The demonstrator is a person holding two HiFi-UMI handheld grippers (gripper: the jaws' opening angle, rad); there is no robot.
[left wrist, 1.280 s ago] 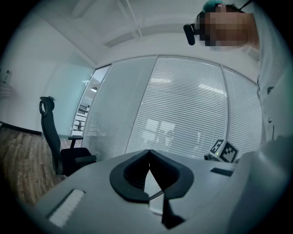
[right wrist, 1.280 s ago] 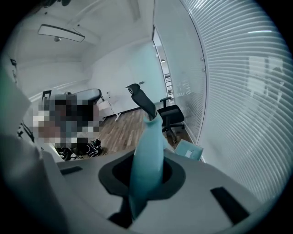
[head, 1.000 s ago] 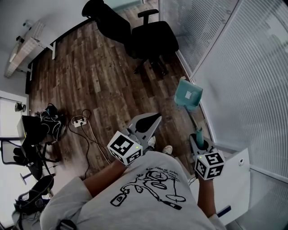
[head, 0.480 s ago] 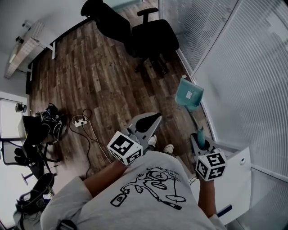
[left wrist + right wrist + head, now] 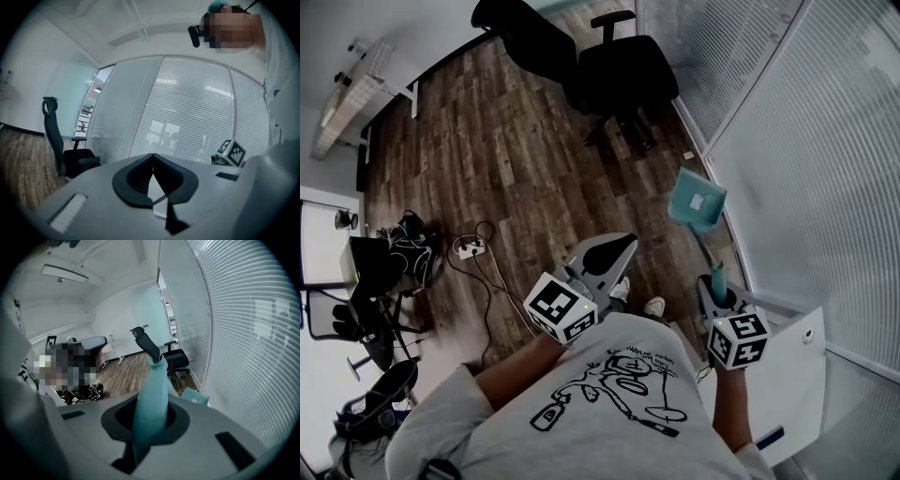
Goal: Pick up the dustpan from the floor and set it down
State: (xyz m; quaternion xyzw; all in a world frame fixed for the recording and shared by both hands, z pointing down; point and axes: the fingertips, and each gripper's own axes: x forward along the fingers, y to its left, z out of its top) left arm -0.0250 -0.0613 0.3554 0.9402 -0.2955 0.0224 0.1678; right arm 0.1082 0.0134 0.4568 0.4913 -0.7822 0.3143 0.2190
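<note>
teal dustpan in right gripper near blinds, wood floor leftward.

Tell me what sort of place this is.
Probably an office: a black swivel office chair on a dark wood-plank floor, glass partition walls with white slatted blinds, and a white desk by the far wall.

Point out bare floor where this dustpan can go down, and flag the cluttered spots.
Open wooden floor lies between the office chairs, the white desk and the power strip. A narrower strip runs beside the glass wall, near the dustpan. Crowded: bags and cables at left.
</note>
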